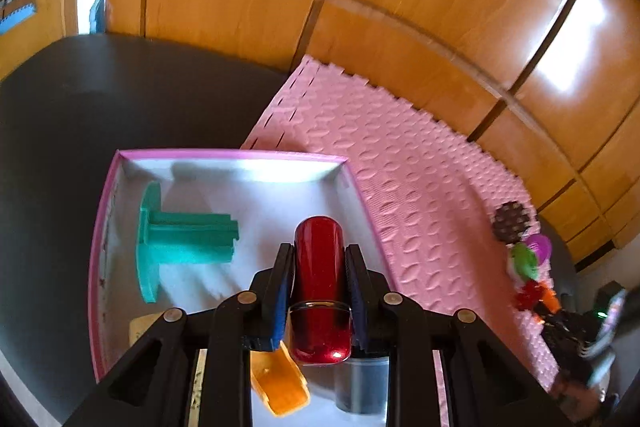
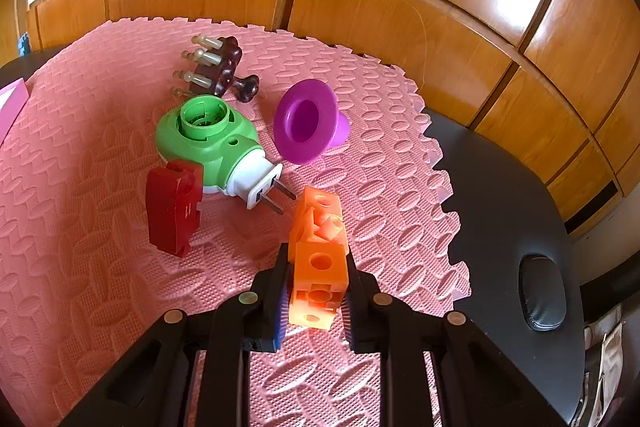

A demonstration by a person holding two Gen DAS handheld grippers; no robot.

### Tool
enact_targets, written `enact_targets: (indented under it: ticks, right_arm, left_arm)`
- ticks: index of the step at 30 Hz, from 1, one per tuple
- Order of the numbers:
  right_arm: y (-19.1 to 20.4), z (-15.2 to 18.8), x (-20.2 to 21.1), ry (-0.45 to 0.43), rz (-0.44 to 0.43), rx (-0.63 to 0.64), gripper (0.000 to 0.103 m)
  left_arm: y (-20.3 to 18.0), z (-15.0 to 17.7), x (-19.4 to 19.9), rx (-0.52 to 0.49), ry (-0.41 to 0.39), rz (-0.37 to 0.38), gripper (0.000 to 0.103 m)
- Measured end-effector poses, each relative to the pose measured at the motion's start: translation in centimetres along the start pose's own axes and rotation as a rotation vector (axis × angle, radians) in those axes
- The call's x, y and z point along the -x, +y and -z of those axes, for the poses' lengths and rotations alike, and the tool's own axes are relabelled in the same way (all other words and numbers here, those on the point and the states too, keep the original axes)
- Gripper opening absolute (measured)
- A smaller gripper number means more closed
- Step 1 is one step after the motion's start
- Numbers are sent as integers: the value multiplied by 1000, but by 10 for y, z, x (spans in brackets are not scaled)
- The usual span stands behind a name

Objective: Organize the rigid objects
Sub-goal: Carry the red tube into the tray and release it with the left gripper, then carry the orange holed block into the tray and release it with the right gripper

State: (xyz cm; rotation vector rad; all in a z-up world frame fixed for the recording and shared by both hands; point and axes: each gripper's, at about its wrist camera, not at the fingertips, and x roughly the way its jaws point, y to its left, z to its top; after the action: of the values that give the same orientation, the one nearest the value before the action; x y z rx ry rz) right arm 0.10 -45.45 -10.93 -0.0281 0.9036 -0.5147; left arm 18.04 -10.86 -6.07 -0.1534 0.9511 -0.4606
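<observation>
Left claw clamped snug on the red cylinder, hanging over the pink-rimmed box so it can drop in beside the teal spool; right of the box, on the pink mat, right claw pinches the orange block, likely boxed next

Bright, warm daylight in both views; white glare patches on glossy wood panels. Strong fisheye bend, dark vignette at corners. Left wrist view shows motion blur, worst toward right edge; shadows fall inside pink-rimmed box. Right wrist view sharp; soft shadows under objects on pink foam mat
</observation>
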Motion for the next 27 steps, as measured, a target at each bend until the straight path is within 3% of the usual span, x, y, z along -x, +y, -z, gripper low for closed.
enact_targets:
  ticks: [9,13,19,27]
  right_arm:
    - [0,0,0,0,5,8,20]
    - [1,-1,1,-3,12,20,20]
    - [4,0,2,-12,33,49,20]
    - [6,0,2,-16,47,62,20]
  left_arm:
    - [8,6,-3,-10,5,-34,26]
    - [7,11,20,-18,-46,-43,27]
    - [-8,35,62,-131,-132,-136,37]
    - [-14,72,90,-177,-160,-192,38]
